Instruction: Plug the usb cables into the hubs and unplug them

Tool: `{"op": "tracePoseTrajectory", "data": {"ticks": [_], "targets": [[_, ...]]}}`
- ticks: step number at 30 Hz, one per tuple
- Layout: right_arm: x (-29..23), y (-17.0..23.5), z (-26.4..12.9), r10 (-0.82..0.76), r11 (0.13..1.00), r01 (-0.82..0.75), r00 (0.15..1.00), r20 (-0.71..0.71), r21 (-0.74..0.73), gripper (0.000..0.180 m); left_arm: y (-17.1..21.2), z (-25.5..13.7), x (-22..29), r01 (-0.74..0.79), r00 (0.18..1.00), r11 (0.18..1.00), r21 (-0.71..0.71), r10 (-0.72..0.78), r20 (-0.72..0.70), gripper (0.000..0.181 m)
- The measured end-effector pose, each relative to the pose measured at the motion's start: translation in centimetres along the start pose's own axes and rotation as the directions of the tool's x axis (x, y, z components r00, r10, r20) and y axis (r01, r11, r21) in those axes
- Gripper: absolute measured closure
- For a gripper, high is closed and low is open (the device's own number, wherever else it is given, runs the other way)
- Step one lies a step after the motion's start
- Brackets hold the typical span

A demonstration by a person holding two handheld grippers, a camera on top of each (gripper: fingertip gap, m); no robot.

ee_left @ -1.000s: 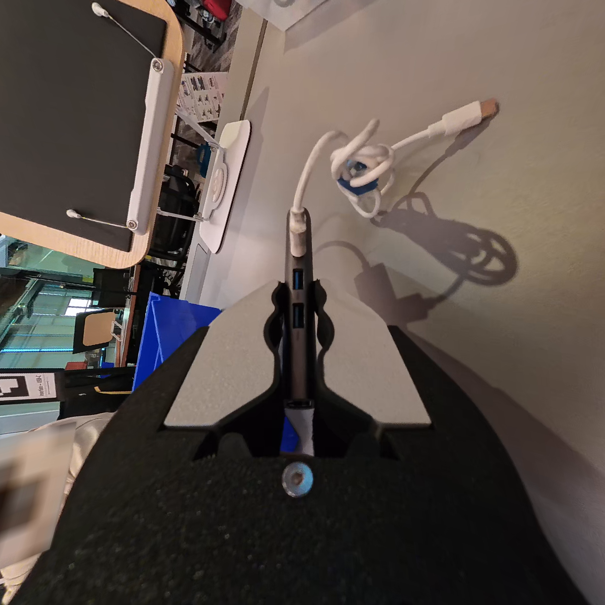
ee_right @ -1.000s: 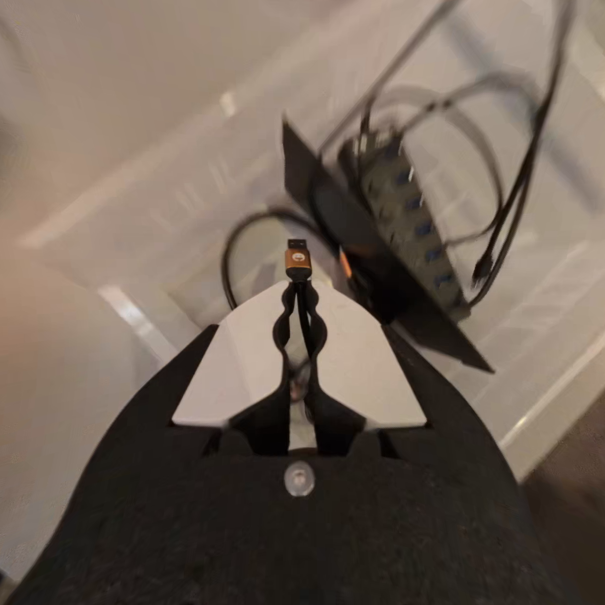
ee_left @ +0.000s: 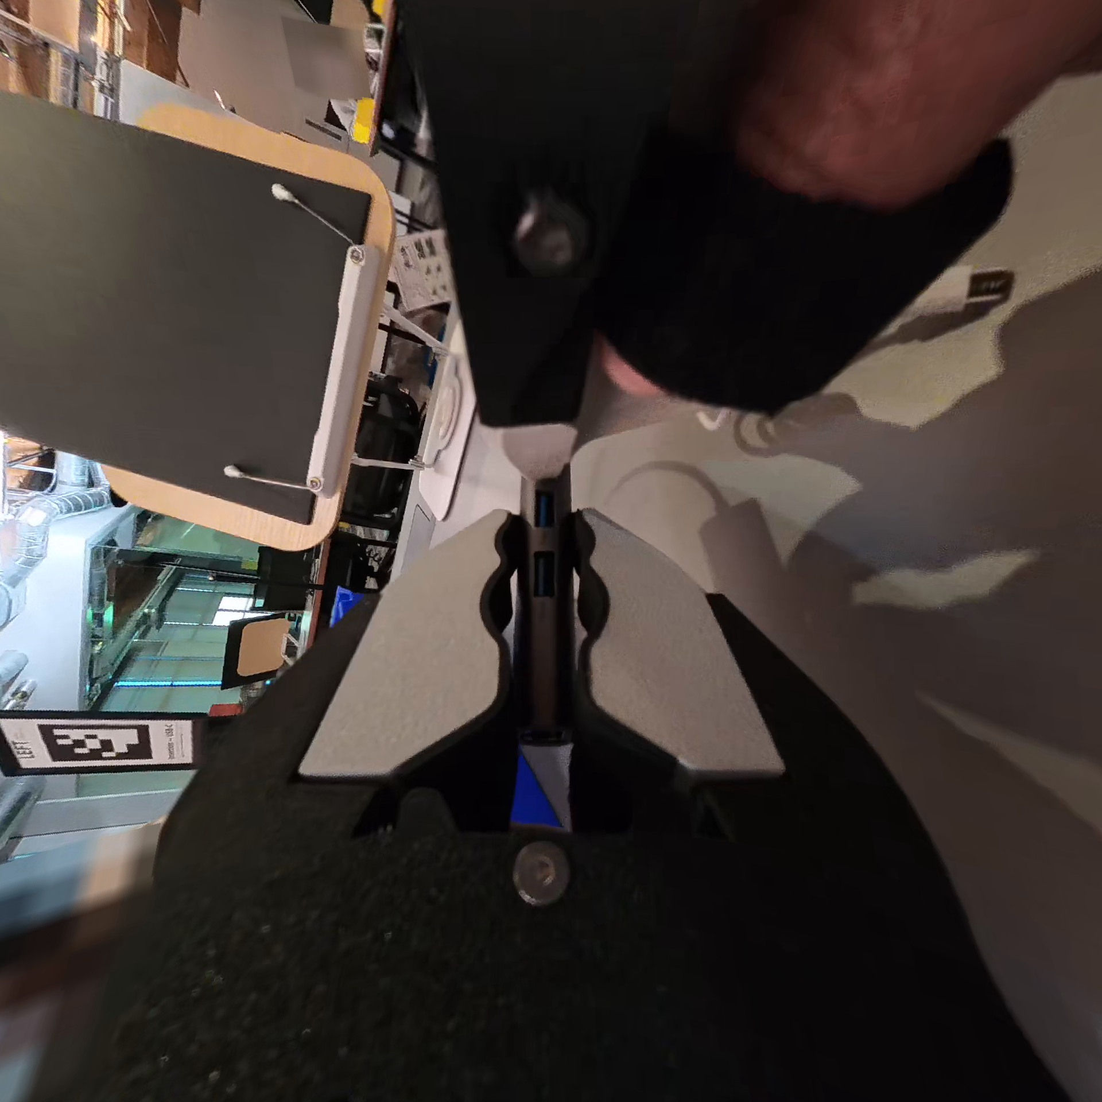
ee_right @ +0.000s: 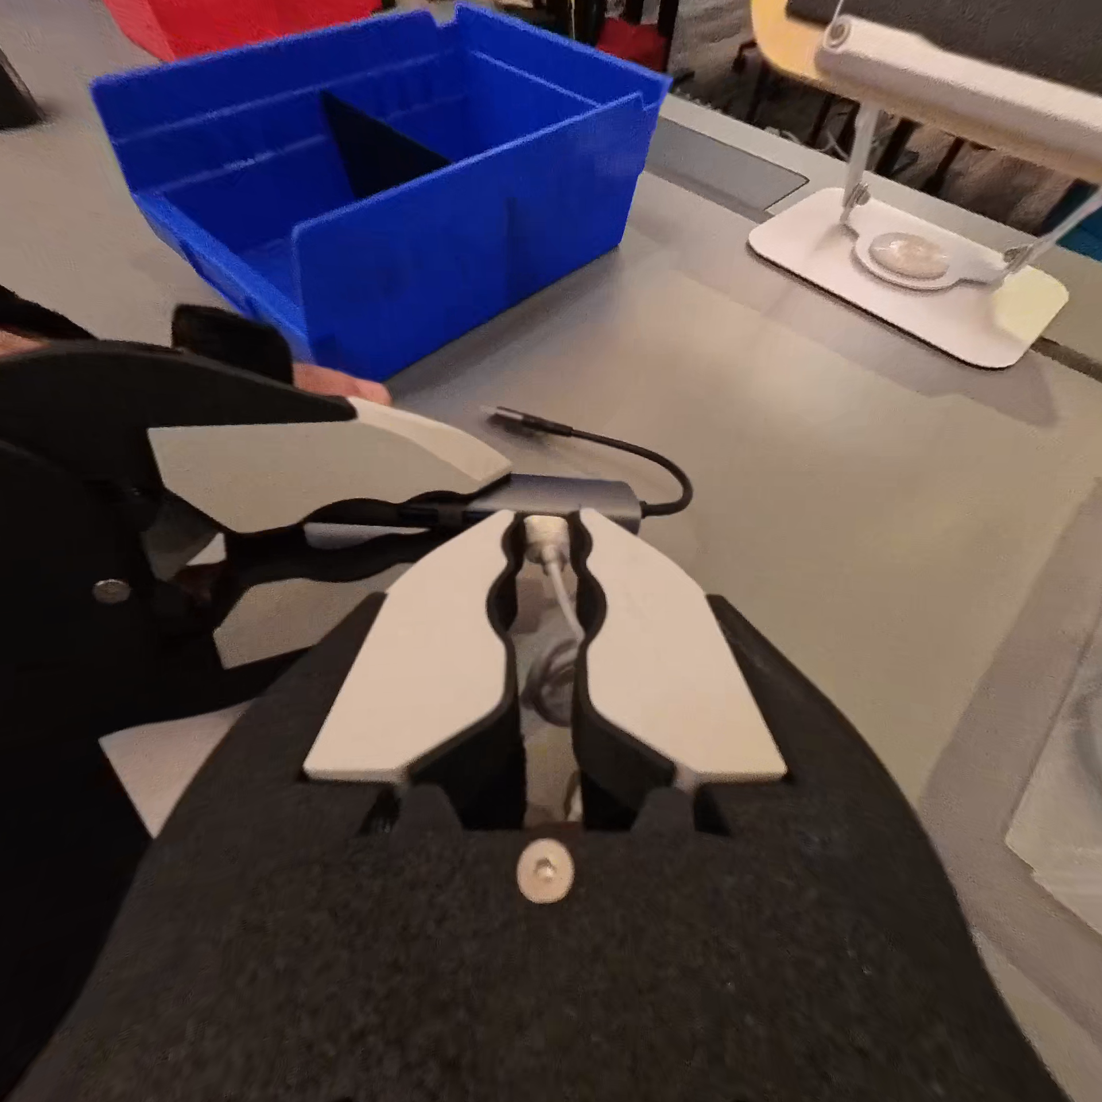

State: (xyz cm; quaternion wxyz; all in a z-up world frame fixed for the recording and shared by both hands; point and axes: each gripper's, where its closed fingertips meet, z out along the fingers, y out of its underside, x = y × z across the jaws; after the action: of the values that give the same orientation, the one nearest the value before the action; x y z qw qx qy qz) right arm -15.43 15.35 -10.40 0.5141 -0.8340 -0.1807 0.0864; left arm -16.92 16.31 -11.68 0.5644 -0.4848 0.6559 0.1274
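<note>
- Working on a grey table, with a blue bin at the far side, well apart from my grippers.
- My left gripper is closed on a slim grey hub, edge up between its jaws, two blue ports showing.
- My right gripper has its jaws nearly closed around the white plug of a white cable, which sits in the hub's side; whether the pads press on it I cannot tell.
- Judging progress: this cable is plugged in, and unplugging it looks like the step in hand.
- A second ago my right gripper held an orange-collared plug over a clear bin; now it is at the hub.
- My left gripper grips the hub as before, though the right one now blocks most of its view.
</note>
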Motion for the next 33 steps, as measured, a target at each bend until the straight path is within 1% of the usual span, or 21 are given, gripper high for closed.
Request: {"op": "tracePoseTrajectory", "data": {"ticks": [1,6,8,13,16,19,21,22,23,24,25,27,29,31,33], "targets": [[0.1,0.2,0.0,-0.017,1.0,0.017,1.0,-0.014,-0.021,0.164,0.0,0.1,0.2,-0.002,1.0,1.0,-0.002,0.002,0.0,0.164],[0.3,0.7,-0.2,0.01,0.999,-0.011,1.0,-0.025,-0.046,0.154,0.1,0.0,-0.3,-0.013,1.0,1.0,-0.007,0.013,0.021,0.164],[0.2,0.2,-0.2,0.022,1.0,-0.022,1.0,-0.011,-0.007,0.161,-0.1,-0.2,-0.4,-0.032,0.999,0.999,0.0,0.032,0.035,0.164],[0.0,1.2,0.5,0.007,0.997,-0.006,1.0,0.021,-0.072,0.164,0.4,0.2,0.3,-0.028,1.0,0.999,-0.026,0.028,0.006,0.164],[0.1,1.3,0.4,-0.013,0.998,0.012,1.0,-0.02,-0.055,0.165,0.5,0.6,0.3,-0.02,1.0,0.999,-0.037,0.02,-0.006,0.163],[0.4,1.1,0.0,-0.001,1.0,0.0,0.999,-0.034,-0.03,0.165,0.0,0.8,0.0,-0.001,1.0,1.0,-0.014,0.001,-0.009,0.163],[0.7,1.4,-0.1,-0.006,0.999,0.005,1.0,-0.019,-0.045,0.165,-0.3,1.0,0.8,0.021,0.998,1.0,0.009,-0.02,-0.067,0.164],[0.8,1.7,-0.1,-0.018,0.998,0.017,1.0,0.0,-0.058,0.165,-0.5,0.9,1.2,0.055,0.993,0.998,0.039,-0.05,-0.11,0.164],[0.7,1.9,-0.2,-0.037,0.998,0.038,0.999,0.02,-0.055,0.165,-0.7,0.7,1.5,0.13,0.98,0.988,0.078,-0.116,-0.164,0.164],[0.7,2.1,-0.3,-0.068,0.996,0.07,0.997,0.032,-0.053,0.165,-0.9,0.4,1.8,0.245,0.946,0.964,0.102,-0.214,-0.245,0.161],[0.8,2.1,-0.4,-0.118,0.992,0.119,0.993,0.03,-0.047,0.165,-1.1,0.1,2.1,0.368,0.886,0.924,0.1,-0.316,-0.338,0.157],[0.8,2.1,-0.6,-0.235,0.971,0.235,0.972,0.012,-0.045,0.165,-1.2,-0.2,2.5,0.537,0.749,0.843,0.036,-0.456,-0.48,0.15],[0.7,1.8,-0.8,-0.325,0.945,0.325,0.946,0.01,-0.028,0.165,-1.4,-0.3,2.8,0.642,0.629,0.767,-0.007,-0.532,-0.567,0.145],[0.6,1.6,-1.1,-0.415,0.91,0.415,0.91,0.003,-0.01,0.165,-1.8,-0.6,3.2,0.711,0.524,0.703,-0.035,-0.562,-0.641,0.141],[0.5,1.7,-1.3,-0.484,0.875,0.484,0.875,-0.012,-0.001,0.164,-2.1,-0.9,3.5,0.754,0.423,0.652,-0.08,-0.576,-0.699,0.141]]}}
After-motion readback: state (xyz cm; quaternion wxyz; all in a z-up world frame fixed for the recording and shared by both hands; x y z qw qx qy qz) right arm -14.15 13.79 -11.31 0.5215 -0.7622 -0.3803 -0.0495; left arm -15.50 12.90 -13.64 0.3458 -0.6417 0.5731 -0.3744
